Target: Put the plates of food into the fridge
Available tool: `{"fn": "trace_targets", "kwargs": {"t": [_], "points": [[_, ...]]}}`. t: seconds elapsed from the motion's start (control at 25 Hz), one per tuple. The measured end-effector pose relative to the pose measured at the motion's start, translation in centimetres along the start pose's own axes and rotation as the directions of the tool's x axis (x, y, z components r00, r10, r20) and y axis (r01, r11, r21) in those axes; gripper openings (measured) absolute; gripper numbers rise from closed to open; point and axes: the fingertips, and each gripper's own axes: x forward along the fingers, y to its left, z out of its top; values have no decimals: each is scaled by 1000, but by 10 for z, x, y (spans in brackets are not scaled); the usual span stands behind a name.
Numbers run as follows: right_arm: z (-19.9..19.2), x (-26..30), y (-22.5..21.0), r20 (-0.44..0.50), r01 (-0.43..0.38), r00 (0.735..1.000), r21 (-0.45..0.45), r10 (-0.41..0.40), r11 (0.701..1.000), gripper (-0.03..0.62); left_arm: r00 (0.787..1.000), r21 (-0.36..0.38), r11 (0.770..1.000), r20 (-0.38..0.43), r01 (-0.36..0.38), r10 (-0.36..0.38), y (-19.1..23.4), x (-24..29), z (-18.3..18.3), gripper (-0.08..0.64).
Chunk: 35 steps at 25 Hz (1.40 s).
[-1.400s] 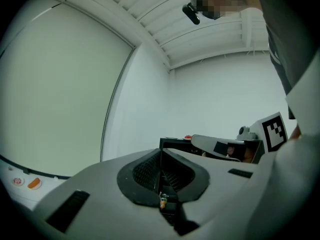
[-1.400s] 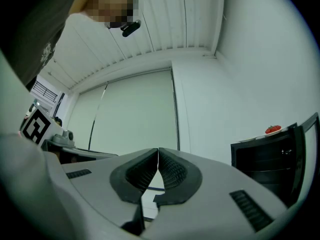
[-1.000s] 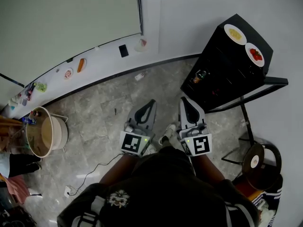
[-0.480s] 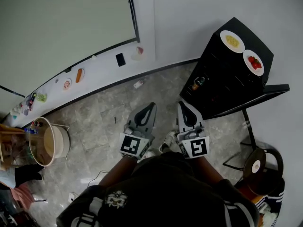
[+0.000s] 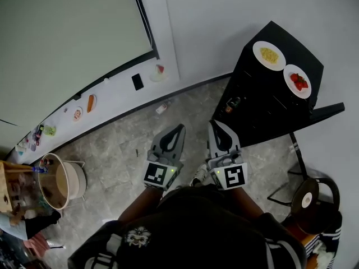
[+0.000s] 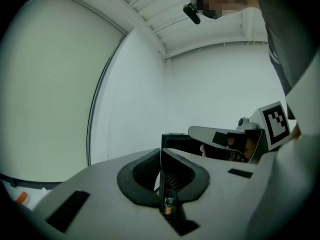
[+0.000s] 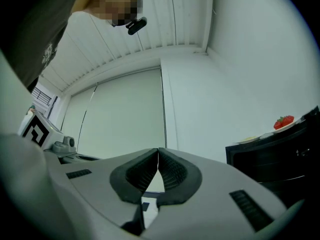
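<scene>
No word, number or brand can be read anywhere. The nearest things to signs are the black-and-white square markers on the cubes of the left gripper [image 5: 180,128] and the right gripper [image 5: 212,123], low in the middle of the head view (block patterns, not letters). The pale emblem [image 5: 138,235] on the dark shirt at lower left and the white round label [image 5: 307,200] at lower right are too small to read.

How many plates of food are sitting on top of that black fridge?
2. On the black fridge, the plate of yellow food is at the left in the head view. The plate of red food is beside it on the right. None seems hidden.
</scene>
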Motion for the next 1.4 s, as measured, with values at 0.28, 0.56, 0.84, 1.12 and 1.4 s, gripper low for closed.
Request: {"fn": "trace_targets", "kwargs": {"t": [0.28,0.56,0.84,1.12,1.4], "points": [[4,19,-34,11,52,999,45,-52,998,25,1000,-2,1000,-5,25,-25,0,40,3,28],[5,13,-62,-2,104,995,17,-104,994,25,998,-6,998,-11,55,-55,-9,64,4,27],[5,11,-93,-9,187,982,-20,-187,982,25,987,-22,987,-9,162,-162,-28,100,6,27],[5,16,-121,-15,296,955,-58,-297,953,25,955,-26,955,8,296,-296,-35,142,11,28],[7,27,-146,-2,416,908,-129,-419,900,25,897,-32,897,1,442,-442,-40,179,6,28]]}}
